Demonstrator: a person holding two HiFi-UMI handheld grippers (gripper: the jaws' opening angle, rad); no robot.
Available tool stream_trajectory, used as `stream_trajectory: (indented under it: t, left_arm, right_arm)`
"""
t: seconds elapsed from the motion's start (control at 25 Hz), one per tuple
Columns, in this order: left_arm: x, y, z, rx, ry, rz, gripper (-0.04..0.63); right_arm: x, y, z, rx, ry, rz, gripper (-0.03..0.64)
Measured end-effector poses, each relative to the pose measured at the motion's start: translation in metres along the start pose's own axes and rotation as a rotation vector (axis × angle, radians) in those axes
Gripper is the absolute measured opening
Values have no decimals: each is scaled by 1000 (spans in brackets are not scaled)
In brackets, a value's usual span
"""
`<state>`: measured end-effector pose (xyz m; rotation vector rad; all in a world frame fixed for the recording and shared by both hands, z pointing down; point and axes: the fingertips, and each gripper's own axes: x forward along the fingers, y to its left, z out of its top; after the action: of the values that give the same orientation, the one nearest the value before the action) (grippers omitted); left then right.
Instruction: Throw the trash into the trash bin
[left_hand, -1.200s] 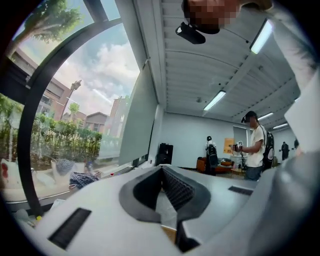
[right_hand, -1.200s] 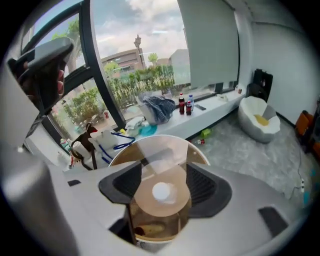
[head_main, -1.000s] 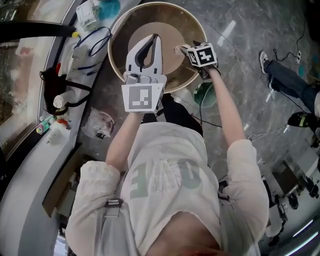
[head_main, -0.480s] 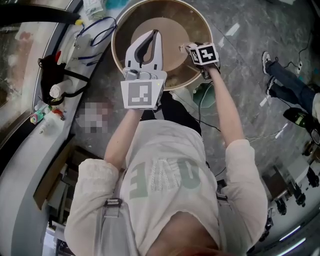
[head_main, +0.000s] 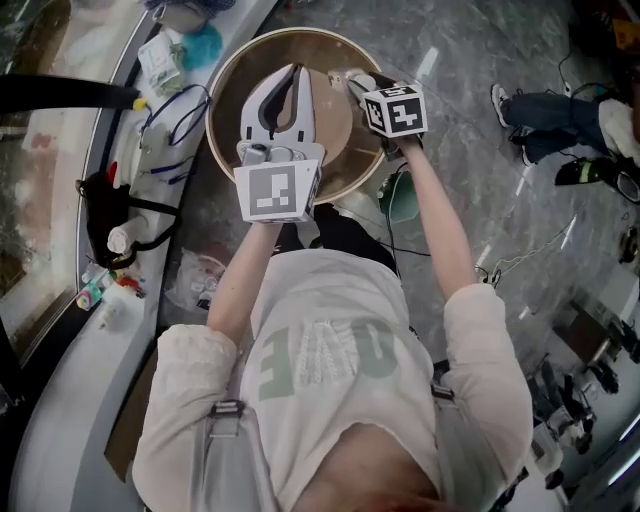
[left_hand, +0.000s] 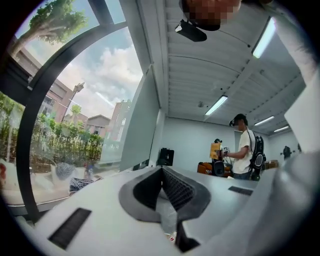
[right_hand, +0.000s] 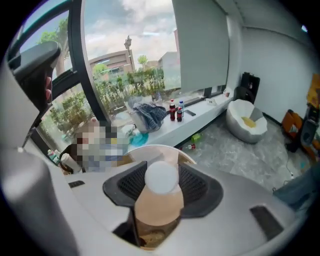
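My right tongs (head_main: 350, 80) were clamped on a white-capped plastic bottle (right_hand: 159, 202) of pale-orange liquid, held above the far edge of the round trash bin (head_main: 345, 172). My left tongs (head_main: 296, 72) were pressed together and empty, also over the bin. I judged the task nearly done, with only the release remaining.

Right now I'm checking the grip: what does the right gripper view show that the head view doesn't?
Only the right gripper view: a white-capped bottle clamped in the right gripper, and a white beanbag. Only the head view: the left gripper, jaws together, and the person's arms. Both: the round tan bin below.
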<state>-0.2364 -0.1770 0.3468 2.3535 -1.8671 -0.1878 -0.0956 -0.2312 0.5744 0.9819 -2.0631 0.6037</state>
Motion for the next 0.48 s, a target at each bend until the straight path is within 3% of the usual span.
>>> stream_trajectory:
  t: [0.28,0.48]
  left_arm:
    - [11,-24,19,12,-28,-177,11]
    - [7,-57,45,0,-49,-293,11]
  right_arm:
    - [-113,-3,60,62,-275,-180,204]
    - [-207,9,79,164,-475,-257,204]
